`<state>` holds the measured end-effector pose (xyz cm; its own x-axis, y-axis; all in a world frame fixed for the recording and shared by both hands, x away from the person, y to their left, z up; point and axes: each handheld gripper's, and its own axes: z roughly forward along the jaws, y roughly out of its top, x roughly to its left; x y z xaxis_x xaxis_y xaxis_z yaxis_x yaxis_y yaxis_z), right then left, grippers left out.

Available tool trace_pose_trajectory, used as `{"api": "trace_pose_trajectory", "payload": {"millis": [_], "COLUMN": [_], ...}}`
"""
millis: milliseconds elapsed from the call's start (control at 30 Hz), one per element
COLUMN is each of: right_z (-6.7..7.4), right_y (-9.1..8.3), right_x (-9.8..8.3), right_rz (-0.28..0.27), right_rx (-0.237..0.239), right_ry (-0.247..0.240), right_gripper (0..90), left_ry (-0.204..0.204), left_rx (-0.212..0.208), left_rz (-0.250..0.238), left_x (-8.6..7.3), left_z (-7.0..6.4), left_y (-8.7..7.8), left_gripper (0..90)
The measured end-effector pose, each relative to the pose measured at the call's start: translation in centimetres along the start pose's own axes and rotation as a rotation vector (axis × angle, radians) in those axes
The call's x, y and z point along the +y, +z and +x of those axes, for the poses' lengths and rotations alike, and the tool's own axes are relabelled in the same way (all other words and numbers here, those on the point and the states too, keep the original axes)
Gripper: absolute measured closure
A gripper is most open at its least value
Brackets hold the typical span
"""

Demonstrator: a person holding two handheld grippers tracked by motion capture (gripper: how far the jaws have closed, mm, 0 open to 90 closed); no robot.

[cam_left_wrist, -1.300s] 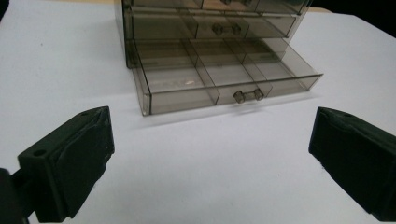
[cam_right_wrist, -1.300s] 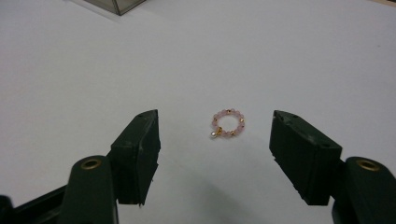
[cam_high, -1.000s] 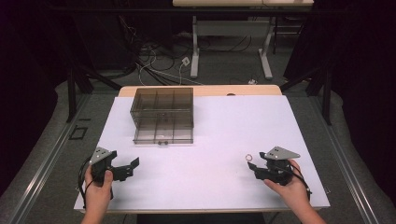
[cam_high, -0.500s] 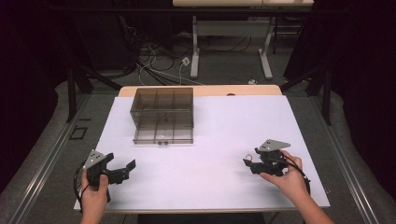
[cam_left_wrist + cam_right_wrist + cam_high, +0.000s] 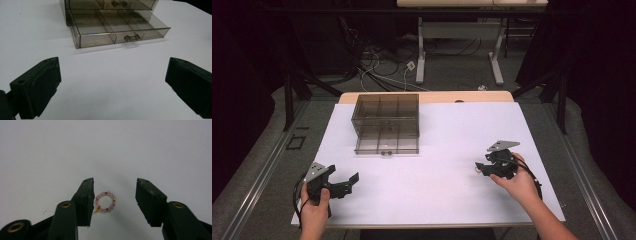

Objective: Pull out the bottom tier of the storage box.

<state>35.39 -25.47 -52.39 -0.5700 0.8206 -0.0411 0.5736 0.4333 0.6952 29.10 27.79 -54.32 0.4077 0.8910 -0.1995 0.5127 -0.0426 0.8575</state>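
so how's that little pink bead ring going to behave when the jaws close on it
The bead ring looks tiny and light, so it may skate on the smooth white table if one jaw reaches it first. The right gripper, jaws just closing, has one pad beside it already. Round beads and a dangling gold clasp could let it slip or twist.

From above the near edge we look down the white table; each gripper camera skims it closely, seemingly sharing that sheet.
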Motion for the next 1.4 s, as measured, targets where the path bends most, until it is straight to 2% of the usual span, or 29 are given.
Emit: {"api": "trace_pose_trajectory", "payload": {"millis": [67, 233, 267, 300, 400, 500, 567, 633, 700, 833, 933, 1067, 1100, 1267, 1400], "right_z": [-0.1, -0.1, -0.1, -0.1, -0.1, 0.0, 0.0, -0.1, -0.3, -0.3, -0.4, -0.4, -0.3, -0.3, -0.3], "right_y": [0.2, 0.5, 0.8, 0.8, 1.1, 1.4, 1.6, 1.7, 1.8, 1.9, 2.1, 2.5, 2.5, 2.7, 2.8], "right_x": [0.3, 0.7, 0.7, 0.8, 1.0, 1.2, 1.2, 1.1, 1.1, 1.1, 1.1, 0.9, 1.0, 1.0, 1.0], "right_rz": [0.036, 0.058, 0.045, 0.072, 0.096, 0.106, 0.121, 0.141, 0.145, 0.15, 0.162, 0.154, 0.18, 0.177, 0.191], "right_rx": [0.009, -0.018, -0.014, -0.022, -0.026, -0.013, -0.022, -0.028, -0.023, 0.007, 0.013, 0.007, 0.002, 0.015, 0.009], "right_ry": [0.028, 0.04, 0.045, 0.045, 0.047, 0.034, 0.002, 0.005, -0.007, 0.017, -0.006, -0.009, -0.018, 0.002, -0.002], "right_gripper": [52.4, 56.0, 57.8, 59.3, 63.1, 66.6, 68.6, 70.3, 71.3, 74.3, 75.8, 76.1, 76.6, 77.9, 79.1], "left_ry": [0.0, 0.005, 0.004, 0.003, 0.007, 0.007, 0.004, 0.001, 0.0, -0.001, 0.0, -0.008, -0.01, -0.013, -0.018], "left_rx": [-0.002, -0.003, -0.003, -0.004, -0.004, -0.002, -0.002, -0.002, 0.0, 0.001, 0.0, -0.001, -0.002, -0.004, -0.008], "left_rz": [0.001, 0.009, 0.008, 0.01, 0.012, 0.013, 0.012, 0.014, 0.014, 0.013, 0.017, 0.019, 0.022, 0.022, 0.027], "left_x": [0.0, -0.1, -0.1, -0.1, -0.1, -0.1, -0.2, -0.2, -0.2, -0.2, -0.2, -0.3, -0.3, -0.3, -0.4], "left_z": [0.0, 0.0, 0.0, 0.0, 0.0, 0.0, 0.0, 0.1, 0.2, 0.1, 0.1, 0.2, 0.2, 0.2, 0.2], "left_y": [0.0, 0.1, 0.1, 0.1, 0.1, 0.2, 0.2, 0.1, 0.1, 0.1, 0.2, 0.2, 0.2, 0.3, 0.4], "left_gripper": [0.5, 0.5, 0.5, 0.6, 0.6, 0.6, 0.7, 0.7, 0.7, 0.8, 0.8, 0.9, 0.9, 0.9, 1.0]}}
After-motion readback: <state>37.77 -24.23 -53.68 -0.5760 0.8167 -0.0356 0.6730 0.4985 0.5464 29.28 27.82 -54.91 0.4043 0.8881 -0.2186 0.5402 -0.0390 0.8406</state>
